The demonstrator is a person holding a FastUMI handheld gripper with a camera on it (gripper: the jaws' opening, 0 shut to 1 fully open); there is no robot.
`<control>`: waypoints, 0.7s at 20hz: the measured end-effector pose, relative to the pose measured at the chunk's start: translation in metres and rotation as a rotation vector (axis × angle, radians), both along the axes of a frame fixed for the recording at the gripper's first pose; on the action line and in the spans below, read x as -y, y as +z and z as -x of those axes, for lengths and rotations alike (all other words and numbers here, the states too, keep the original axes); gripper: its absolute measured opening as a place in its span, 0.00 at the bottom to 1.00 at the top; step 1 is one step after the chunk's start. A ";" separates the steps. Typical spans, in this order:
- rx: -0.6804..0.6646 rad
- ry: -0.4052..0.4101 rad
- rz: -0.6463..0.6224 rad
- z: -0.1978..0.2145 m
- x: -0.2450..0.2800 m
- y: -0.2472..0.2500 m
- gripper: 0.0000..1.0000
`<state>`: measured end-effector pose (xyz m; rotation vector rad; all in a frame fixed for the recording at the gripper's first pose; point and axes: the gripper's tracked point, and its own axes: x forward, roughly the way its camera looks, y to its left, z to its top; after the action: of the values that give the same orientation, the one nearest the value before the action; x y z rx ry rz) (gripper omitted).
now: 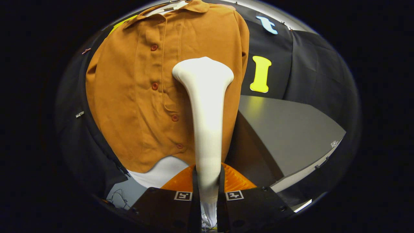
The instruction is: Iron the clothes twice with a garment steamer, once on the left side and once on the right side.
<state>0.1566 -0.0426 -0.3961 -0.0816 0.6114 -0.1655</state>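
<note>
Claw (207, 191) is clamped on the handle of the white garment steamer (205, 106), one finger pressing each side. Steamer extends forward from between the fingers; its wide head lies against the front of the brown button shirt (136, 97), just beside the button placket. Shirt hangs upright on the booth wall, a white garment (158, 173) showing below its hem. Grey table (291, 129) stands beside it.

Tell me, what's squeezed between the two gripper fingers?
The white garment steamer. In the gripper view the gripper clamps its handle, and its wide head rests against the brown shirt.
</note>
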 end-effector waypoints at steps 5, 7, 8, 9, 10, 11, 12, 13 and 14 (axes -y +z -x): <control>-0.102 -0.007 -0.017 0.015 -0.004 -0.038 0.23; -0.140 -0.009 -0.020 0.020 -0.006 -0.053 0.22; -0.156 -0.013 -0.023 0.023 -0.008 -0.060 0.22; -0.174 -0.016 -0.026 0.026 -0.008 -0.067 0.22; -0.190 -0.020 -0.031 0.029 -0.008 -0.072 0.23; -0.204 -0.026 -0.037 0.033 -0.009 -0.079 0.23; -0.220 -0.031 -0.043 0.037 -0.009 -0.085 0.23; -0.233 -0.034 -0.050 0.041 -0.009 -0.091 0.23; -0.244 -0.036 -0.055 0.047 -0.010 -0.095 0.22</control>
<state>0.1097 -0.0326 -0.4912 -0.0373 0.8609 -0.1751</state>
